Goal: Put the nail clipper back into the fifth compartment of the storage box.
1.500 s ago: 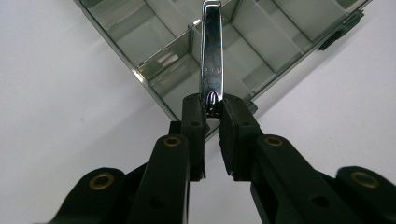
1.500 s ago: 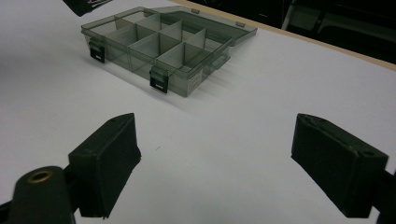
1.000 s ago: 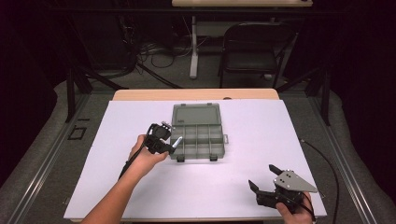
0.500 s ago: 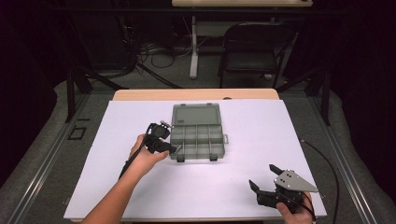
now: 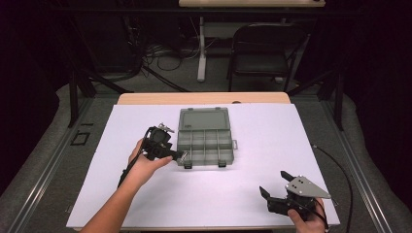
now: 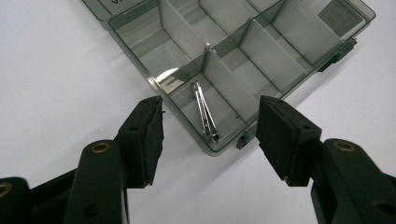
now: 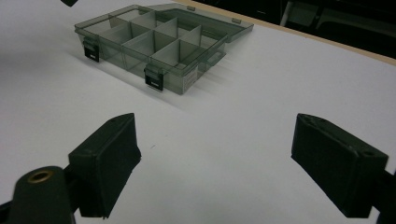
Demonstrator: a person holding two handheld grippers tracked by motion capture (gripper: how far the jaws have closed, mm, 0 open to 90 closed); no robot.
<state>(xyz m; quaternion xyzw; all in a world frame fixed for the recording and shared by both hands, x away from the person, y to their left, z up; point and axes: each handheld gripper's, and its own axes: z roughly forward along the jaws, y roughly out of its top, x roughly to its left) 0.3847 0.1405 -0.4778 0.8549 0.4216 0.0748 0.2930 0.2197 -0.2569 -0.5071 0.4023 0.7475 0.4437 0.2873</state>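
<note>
Overhead, a white sheet covers the desk (image 5: pixel 252 194), whose pale wooden edge shows along the far side. Beyond it the room is dark: a black folding chair (image 5: pixel 265 51) stands behind the desk, loose cables lie on the grey floor (image 5: pixel 160 80), and the white leg of another table rises in the middle of the background.

On the sheet, near the middle and toward the far side, sits the smoky-grey translucent plastic compartment box (image 5: pixel 204 138), its lid (image 5: pixel 203 119) folded back flat behind it. Dividers split it into small cells, and two dark latches hang on its near wall. In the left gripper view a thin silver metal clip (image 6: pixel 206 112) lies flat in the corner cell nearest the camera, resting on the cell's floor (its lower end almost at the cell's wall).

The left claw (image 5: pixel 179 155) is held just beside the box's near left corner, above that cell. Its jaws have just been opening and now stand partly apart, with nothing between the pads; the clip lies below and beyond them, untouched.

The right claw (image 5: pixel 273 183) is held at the near right part of the desk, well apart from the box, jaws spread wide and empty over the bare sheet.
</note>
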